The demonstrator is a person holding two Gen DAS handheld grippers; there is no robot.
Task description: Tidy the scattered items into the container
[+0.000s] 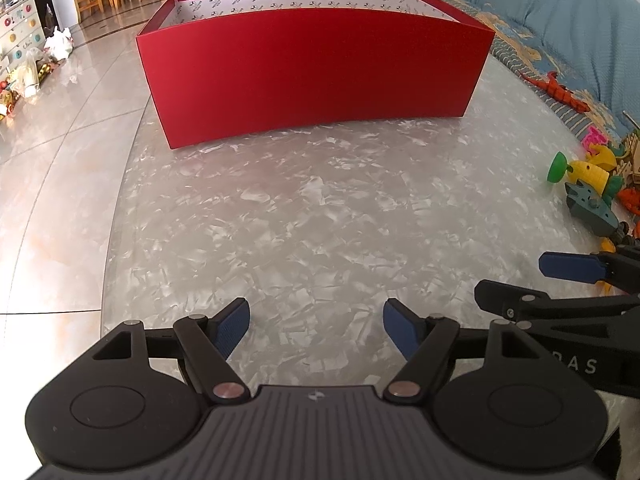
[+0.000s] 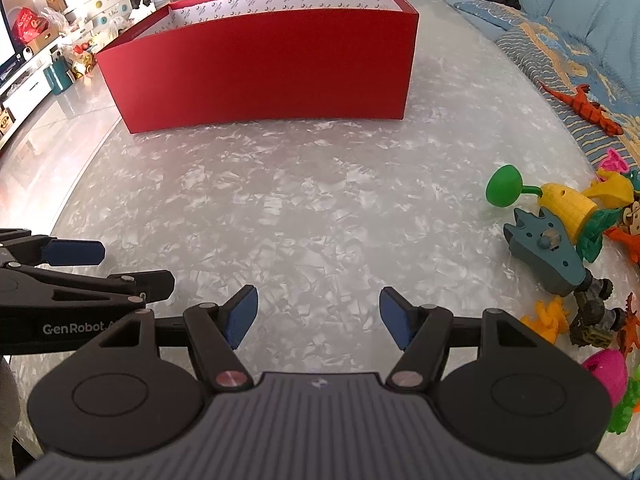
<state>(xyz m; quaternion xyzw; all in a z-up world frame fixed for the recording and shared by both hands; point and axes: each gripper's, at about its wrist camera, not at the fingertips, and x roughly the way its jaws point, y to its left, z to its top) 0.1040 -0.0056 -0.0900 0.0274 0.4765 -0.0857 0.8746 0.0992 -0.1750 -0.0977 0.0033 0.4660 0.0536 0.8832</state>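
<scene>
Box point(image 2: 256, 68) stands at far end of bench point(image 2: 320, 216), open top. Toy pile point(image 2: 568, 232) on bench at right edge, well apart from box. Lizard toy point(image 2: 584, 108) lies on bedding point(image 2: 580, 20) right of bench.

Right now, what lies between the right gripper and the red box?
Nothing: in the right wrist view, only bare marbled tabletop separates the open right gripper from the red box.

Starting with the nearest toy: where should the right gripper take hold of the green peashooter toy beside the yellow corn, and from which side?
Probably the thin stem of the green peashooter toy, between its round head and the yellow corn toy. The head looks too wide and rounded; the stem is narrow and exposed. Bring the open right gripper in from above on the bare table side, pads across the stem.
</scene>
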